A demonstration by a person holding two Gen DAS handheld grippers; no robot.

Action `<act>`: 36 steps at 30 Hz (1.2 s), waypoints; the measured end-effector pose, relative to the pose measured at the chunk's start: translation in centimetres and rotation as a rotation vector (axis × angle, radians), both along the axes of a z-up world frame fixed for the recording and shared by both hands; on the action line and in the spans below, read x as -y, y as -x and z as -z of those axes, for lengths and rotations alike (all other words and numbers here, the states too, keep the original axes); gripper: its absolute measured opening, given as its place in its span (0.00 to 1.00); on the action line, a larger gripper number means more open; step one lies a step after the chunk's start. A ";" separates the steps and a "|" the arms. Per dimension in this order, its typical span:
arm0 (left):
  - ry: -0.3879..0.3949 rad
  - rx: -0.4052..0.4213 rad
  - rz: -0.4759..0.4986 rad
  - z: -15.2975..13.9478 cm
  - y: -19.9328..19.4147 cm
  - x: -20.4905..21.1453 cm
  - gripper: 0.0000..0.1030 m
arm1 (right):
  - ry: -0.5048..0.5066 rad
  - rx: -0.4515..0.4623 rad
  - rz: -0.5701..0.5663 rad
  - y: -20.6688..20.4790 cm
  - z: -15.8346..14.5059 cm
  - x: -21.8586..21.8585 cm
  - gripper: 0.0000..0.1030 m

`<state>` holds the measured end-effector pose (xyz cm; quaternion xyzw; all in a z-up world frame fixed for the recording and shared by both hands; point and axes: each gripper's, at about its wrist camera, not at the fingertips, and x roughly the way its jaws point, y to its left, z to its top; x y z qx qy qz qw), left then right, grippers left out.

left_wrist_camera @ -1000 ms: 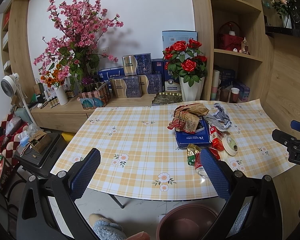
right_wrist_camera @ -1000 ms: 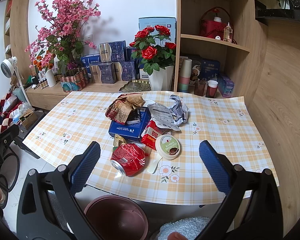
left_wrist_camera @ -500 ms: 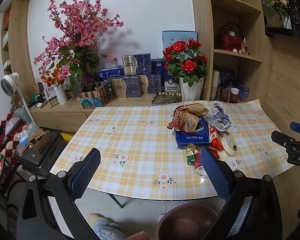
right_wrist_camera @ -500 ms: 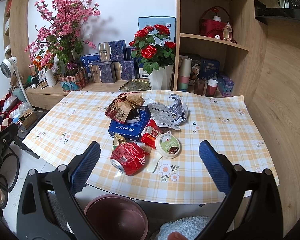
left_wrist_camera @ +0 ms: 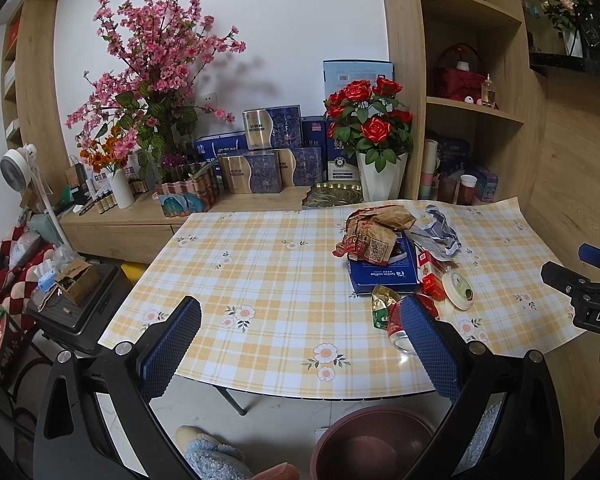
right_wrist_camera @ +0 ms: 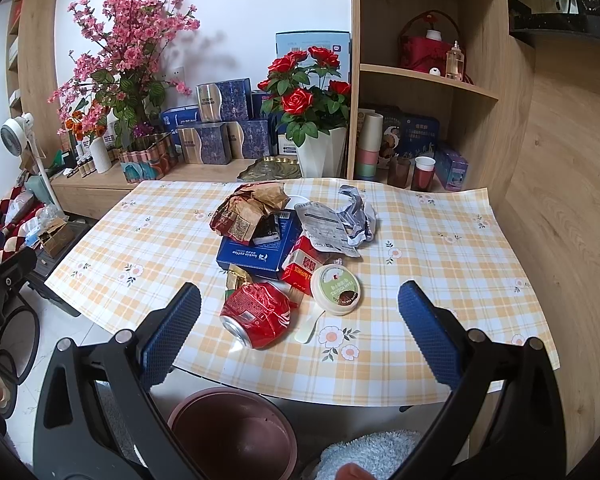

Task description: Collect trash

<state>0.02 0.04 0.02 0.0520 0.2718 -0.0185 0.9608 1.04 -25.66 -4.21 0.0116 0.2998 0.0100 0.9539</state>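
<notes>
Right gripper (right_wrist_camera: 299,334), spread wide, hovers just before crushed can (right_wrist_camera: 256,314).

"luckin coffee" is printed on the blue box (right_wrist_camera: 256,254); "DAS" is read on the right claw (left_wrist_camera: 598,312).

A table covered by a yellow-and-white plaid cloth with daisy prints (right_wrist_camera: 440,240) carries a heap of litter near its middle — a crushed red soda can (right_wrist_camera: 258,314), a flat blue cardboard box (right_wrist_camera: 256,254), a round cream-lidded tub (right_wrist_camera: 336,289), a white plastic spoon (right_wrist_camera: 309,326) and crumpled silver foil wrapping (right_wrist_camera: 354,216) — all lying close together.
</notes>
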 end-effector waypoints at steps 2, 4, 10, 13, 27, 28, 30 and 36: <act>0.001 0.000 0.000 0.0 0.0 0.0 0.95 | -0.001 -0.001 0.001 0.0 -0.1 0.0 0.95; 0.000 0.000 0.000 0.0 0.0 0.0 0.95 | -0.001 -0.001 0.000 0.0 -0.2 0.0 0.95; 0.001 -0.006 -0.002 0.5 0.0 0.7 0.95 | -0.007 -0.006 -0.002 -0.3 -0.1 0.1 0.95; 0.012 -0.017 0.000 0.8 -0.4 0.6 0.95 | -0.027 -0.015 -0.001 -0.6 0.1 0.2 0.95; 0.176 -0.051 0.037 4.4 -3.5 -1.7 0.95 | -0.068 -0.019 0.054 -2.0 2.6 2.9 0.95; 0.168 -0.034 0.040 4.4 -3.7 -1.6 0.95 | -0.082 -0.026 0.058 -2.3 3.0 3.3 0.95; 0.168 0.005 0.054 4.5 -4.1 -1.5 0.95 | -0.098 -0.041 0.063 -2.8 3.5 3.6 0.95; 0.247 -0.067 0.101 5.7 -8.9 -1.2 0.95 | -0.166 -0.069 0.082 -5.3 5.4 5.4 0.95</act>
